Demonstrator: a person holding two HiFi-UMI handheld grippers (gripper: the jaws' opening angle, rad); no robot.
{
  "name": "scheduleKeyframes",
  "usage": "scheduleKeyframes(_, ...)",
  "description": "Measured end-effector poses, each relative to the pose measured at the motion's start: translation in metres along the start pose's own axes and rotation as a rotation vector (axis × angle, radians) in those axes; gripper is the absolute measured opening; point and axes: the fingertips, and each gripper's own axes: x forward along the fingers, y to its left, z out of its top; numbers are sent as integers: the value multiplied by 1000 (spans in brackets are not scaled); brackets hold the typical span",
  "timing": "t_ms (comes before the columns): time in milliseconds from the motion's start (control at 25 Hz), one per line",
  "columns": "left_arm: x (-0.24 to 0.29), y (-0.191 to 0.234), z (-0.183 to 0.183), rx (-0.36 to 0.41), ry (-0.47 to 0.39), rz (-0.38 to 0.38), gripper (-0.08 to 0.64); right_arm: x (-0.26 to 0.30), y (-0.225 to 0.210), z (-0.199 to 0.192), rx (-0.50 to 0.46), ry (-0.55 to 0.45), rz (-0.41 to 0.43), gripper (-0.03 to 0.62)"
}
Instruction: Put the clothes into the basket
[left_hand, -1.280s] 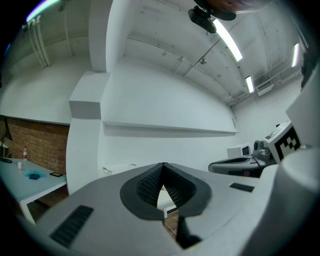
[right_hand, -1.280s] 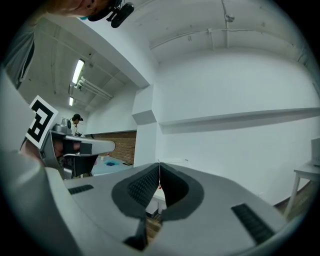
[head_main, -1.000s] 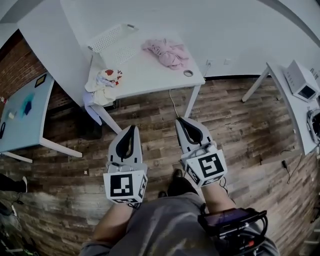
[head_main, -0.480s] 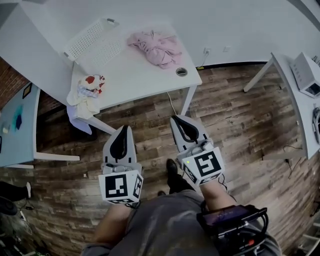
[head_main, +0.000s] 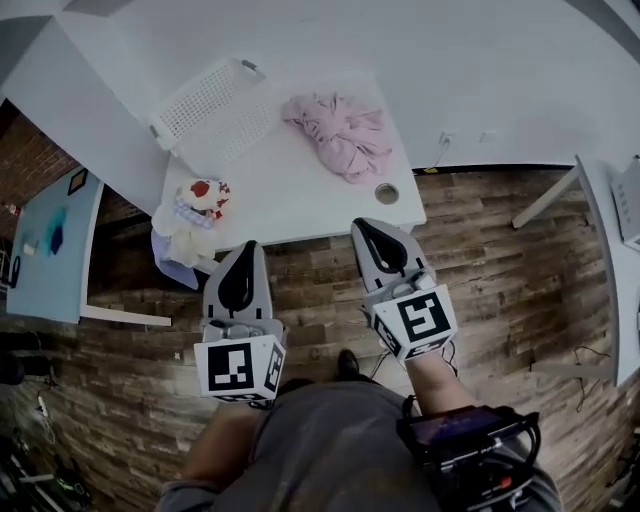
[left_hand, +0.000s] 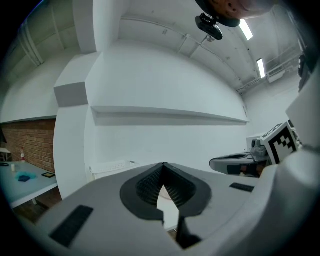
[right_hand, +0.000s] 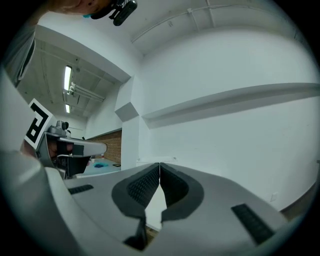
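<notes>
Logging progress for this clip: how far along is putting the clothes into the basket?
Done: nothing; the basket looks empty. In hand: nothing; left claw and right claw are shut, short of the table. Left: the pink clothes and the patterned garment at the table's corner.

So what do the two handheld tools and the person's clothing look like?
The left tool and right tool are light grey shells tapering to a point, with black ribbed pads inside. Each carries a white cube with black square markers. The person wears grey clothing; no sleeves cover the forearms.
</notes>
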Motion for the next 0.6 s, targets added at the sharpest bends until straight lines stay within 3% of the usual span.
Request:
scheduleKeyframes(360, 22, 40, -9, -7, 7, 100, 8, 58, 2, -4, -17, -5, 89, 8)
scheduleKeyframes(600, 63, 59, -26, -36, 19, 98, 8, 94, -19, -20, -31, 44, 76, 9)
